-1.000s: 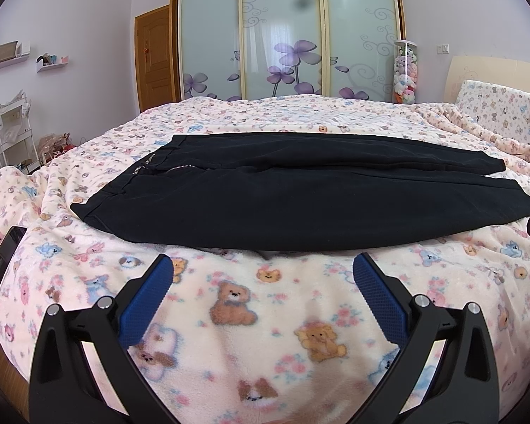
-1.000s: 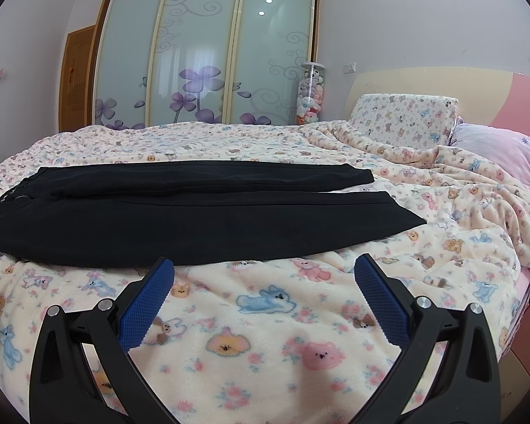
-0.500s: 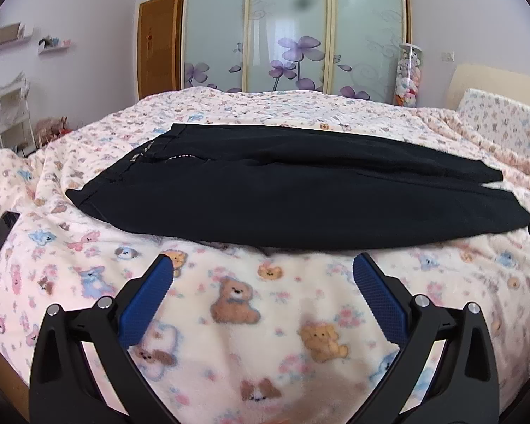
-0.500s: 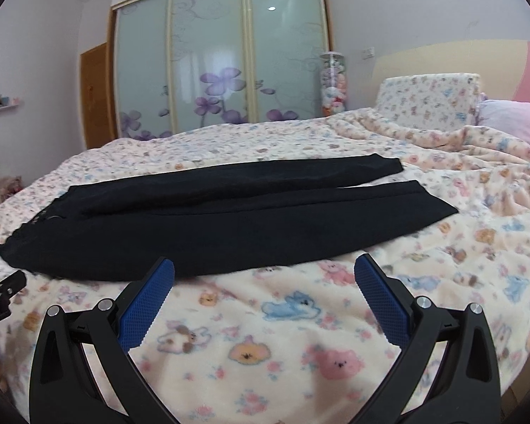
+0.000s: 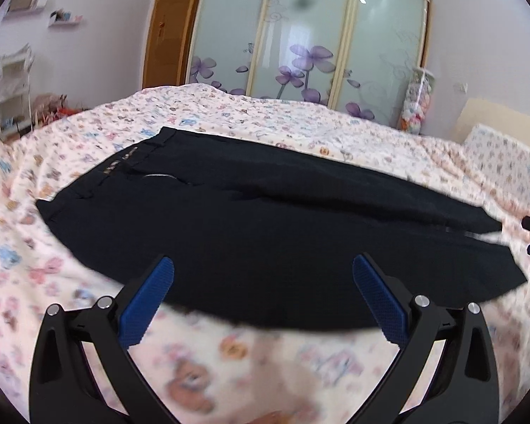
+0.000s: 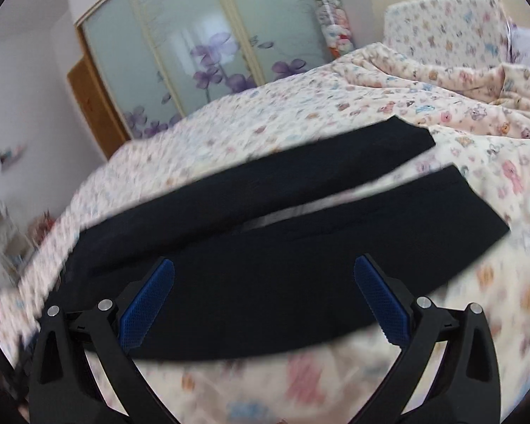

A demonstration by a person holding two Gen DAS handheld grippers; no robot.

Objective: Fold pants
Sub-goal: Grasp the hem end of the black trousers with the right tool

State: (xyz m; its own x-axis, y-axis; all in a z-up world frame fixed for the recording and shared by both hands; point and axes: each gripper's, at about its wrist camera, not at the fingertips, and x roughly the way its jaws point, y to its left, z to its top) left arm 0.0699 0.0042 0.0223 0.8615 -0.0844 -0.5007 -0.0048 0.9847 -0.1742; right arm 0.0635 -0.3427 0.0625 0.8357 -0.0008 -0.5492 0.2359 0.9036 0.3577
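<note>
Your right gripper (image 6: 263, 295) spread wide over the black pants (image 6: 265, 247), both legs flat on the patterned blanket (image 6: 335, 113), cuffs towards the pillow (image 6: 441, 28)

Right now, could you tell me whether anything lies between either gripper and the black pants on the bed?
Nothing visible does. The pants lie flat on the bedspread; only bare bedspread separates their near edge from the open left gripper and open right gripper.

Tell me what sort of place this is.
A home bedroom, most likely. Black pants lie spread on a bed under a bear-print blanket, with a matching pillow at its head and a sliding-door wardrobe with purple flower decals behind.
</note>
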